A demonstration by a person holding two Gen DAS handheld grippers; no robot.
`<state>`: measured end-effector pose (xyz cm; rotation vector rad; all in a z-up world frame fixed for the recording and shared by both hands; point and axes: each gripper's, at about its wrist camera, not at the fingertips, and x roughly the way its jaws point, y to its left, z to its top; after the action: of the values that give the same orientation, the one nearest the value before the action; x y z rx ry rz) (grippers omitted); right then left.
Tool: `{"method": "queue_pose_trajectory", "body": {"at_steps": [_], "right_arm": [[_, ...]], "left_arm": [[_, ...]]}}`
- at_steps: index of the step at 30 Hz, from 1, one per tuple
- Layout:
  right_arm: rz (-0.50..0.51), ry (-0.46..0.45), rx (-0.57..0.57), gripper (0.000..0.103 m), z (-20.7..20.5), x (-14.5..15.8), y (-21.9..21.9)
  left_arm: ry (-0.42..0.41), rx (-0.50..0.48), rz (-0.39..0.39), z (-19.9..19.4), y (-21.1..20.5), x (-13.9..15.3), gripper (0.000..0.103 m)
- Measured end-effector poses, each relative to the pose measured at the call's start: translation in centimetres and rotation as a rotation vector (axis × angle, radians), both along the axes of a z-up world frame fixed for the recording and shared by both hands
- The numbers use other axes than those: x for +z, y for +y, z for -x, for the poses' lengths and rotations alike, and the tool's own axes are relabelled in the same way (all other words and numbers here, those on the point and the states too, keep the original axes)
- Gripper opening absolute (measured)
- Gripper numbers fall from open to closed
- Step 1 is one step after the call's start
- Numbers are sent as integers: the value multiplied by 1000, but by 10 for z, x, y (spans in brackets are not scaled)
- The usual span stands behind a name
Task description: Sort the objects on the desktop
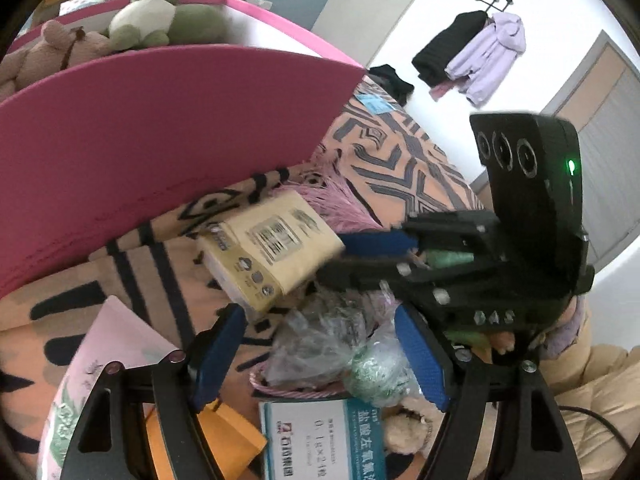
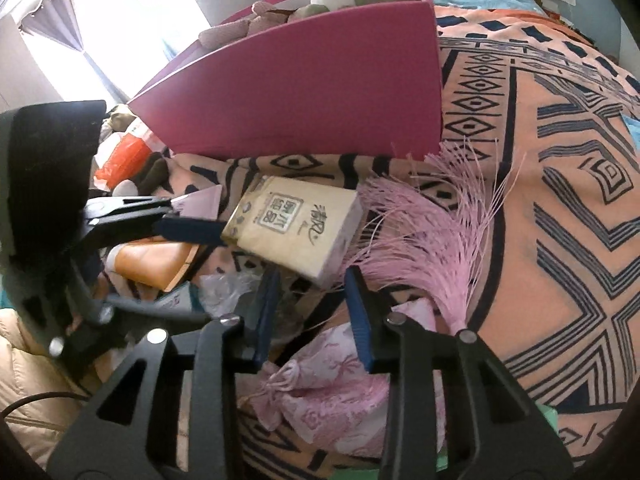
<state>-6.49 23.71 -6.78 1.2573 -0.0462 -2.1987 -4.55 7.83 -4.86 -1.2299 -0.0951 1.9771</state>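
Ahead of both grippers, a tan tissue pack (image 2: 294,230) sits tilted on the patterned blanket (image 2: 560,208), just below the pink box (image 2: 304,80). The right gripper (image 2: 312,312) has its blue pads spread, with the pack just beyond its fingertips and a pink tassel (image 2: 432,240) to its right. The left gripper (image 1: 320,356) is also spread, over a crumpled plastic bag (image 1: 316,340), with the tissue pack (image 1: 272,244) just past its left pad. Whether either gripper touches the pack cannot be told.
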Motion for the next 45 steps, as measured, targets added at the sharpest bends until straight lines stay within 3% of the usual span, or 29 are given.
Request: {"method": "queue_pose_trajectory", "body": {"at_steps": [5, 10, 14, 22, 30, 37, 38, 41, 45], "right_arm": [[-18, 37, -71, 33, 9, 5, 14], [14, 51, -124, 33, 16, 11, 22], [83, 32, -95, 33, 11, 15, 20], [124, -19, -88, 33, 8, 4, 15], [136, -24, -107, 33, 19, 4, 15], [147, -38, -106, 34, 25, 4, 11], [146, -37, -106, 34, 24, 4, 12], [153, -43, -106, 34, 23, 5, 11], [152, -51, -99, 34, 23, 3, 7]], "left_arm": [[18, -74, -3, -10, 12, 2, 76], [84, 27, 35, 4, -6, 17, 76], [121, 45, 69, 20, -9, 24, 76], [25, -32, 50, 42, 2, -2, 76], [-1, -77, 31, 23, 3, -6, 76], [21, 28, 30, 33, -6, 1, 76], [19, 37, 35, 34, -6, 0, 73], [-11, 36, 39, 38, -4, -4, 46], [-40, 52, 32, 39, -4, -7, 41]]}}
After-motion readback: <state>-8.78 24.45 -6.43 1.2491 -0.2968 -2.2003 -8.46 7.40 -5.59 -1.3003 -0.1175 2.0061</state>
